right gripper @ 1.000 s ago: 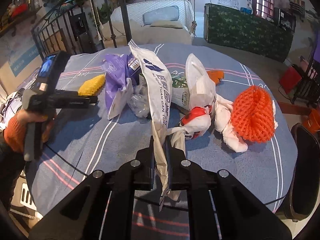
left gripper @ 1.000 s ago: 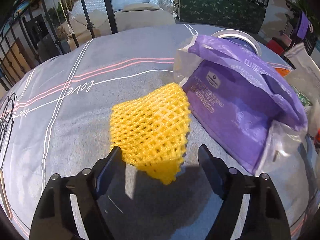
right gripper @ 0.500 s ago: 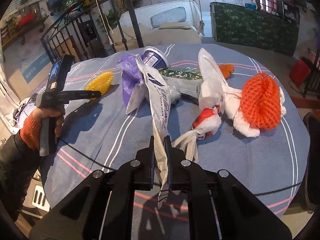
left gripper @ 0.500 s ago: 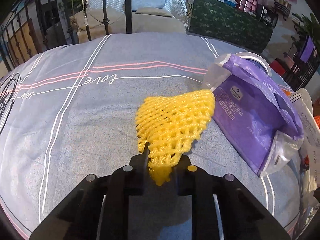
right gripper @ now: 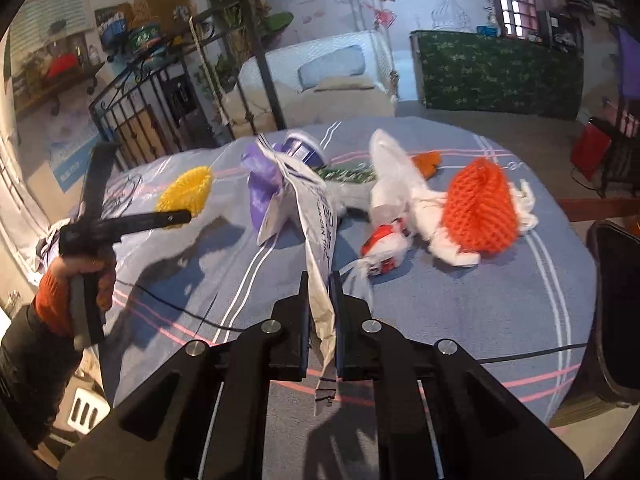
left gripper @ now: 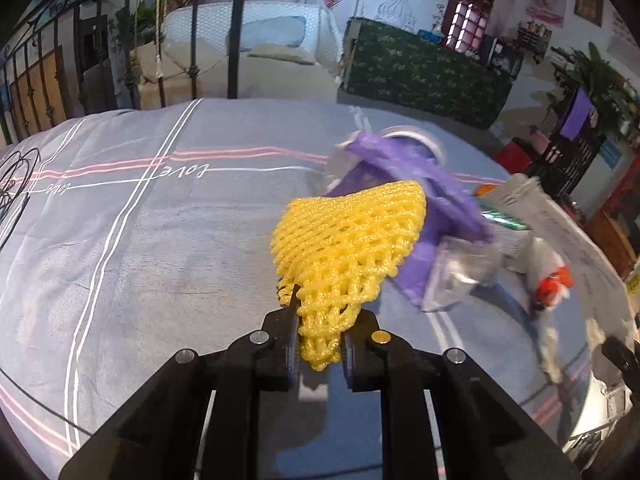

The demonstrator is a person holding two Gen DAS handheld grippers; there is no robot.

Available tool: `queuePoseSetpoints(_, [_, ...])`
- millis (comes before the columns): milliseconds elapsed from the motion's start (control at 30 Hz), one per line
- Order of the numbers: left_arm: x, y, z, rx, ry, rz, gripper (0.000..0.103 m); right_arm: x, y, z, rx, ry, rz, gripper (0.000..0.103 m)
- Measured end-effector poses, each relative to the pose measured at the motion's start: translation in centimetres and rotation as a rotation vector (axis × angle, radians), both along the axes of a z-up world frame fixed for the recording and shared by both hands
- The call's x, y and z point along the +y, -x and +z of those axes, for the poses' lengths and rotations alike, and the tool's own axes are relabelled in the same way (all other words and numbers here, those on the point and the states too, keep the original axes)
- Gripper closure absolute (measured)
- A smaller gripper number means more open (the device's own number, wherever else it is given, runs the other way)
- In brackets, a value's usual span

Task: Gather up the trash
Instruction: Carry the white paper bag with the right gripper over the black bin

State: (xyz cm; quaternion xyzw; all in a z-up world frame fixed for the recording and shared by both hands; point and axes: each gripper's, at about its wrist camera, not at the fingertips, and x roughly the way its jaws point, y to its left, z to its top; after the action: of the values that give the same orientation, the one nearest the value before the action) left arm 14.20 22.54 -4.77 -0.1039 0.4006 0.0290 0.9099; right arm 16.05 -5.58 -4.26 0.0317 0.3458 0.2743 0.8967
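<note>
My left gripper [left gripper: 320, 320] is shut on a yellow foam fruit net [left gripper: 348, 240] and holds it lifted above the round table [left gripper: 140, 260]. In the right wrist view the left gripper [right gripper: 180, 216] shows at the left with the yellow net [right gripper: 186, 194] at its tip. My right gripper [right gripper: 320, 296] is shut on a long white printed plastic bag [right gripper: 316, 216] that hangs up off the table. A purple plastic bag [left gripper: 436, 208] [right gripper: 262, 188] lies behind the yellow net.
An orange foam net [right gripper: 482, 210], white plastic bags [right gripper: 396, 184], a red-and-white wrapper [right gripper: 384, 246] and a round purple-white tub [right gripper: 302, 150] lie on the blue-grey tablecloth [right gripper: 440, 308]. A dark chair [right gripper: 616, 300] stands at the right. An iron railing [right gripper: 136, 124] stands behind.
My left gripper closed on the yellow net and lifted it off the cloth. My right gripper kept hold of the white bag and rose, dragging the pile slightly.
</note>
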Motion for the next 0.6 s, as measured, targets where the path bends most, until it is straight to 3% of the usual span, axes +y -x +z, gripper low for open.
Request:
queuePoseSetpoints(133, [-3.3,0.5,2.0,-0.062,0.010,-0.070,0.087,-3.3,0.6,1.5,-0.038,-0.062,-0.083,0.093])
queuePoseSetpoints(300, [-10.2,-0.3,4.0,-0.121,0.024,-0.239,0.087,-8.1,0.9,1.7,-0.054,-0.064,-0.221,0.093])
queuePoseSetpoints(600, [-22.5,-2.6,3.2,-0.147,0.070,-0.463,0.087,-19.8,-1.2,-1.1,0.024,-0.026,-0.547,0.093])
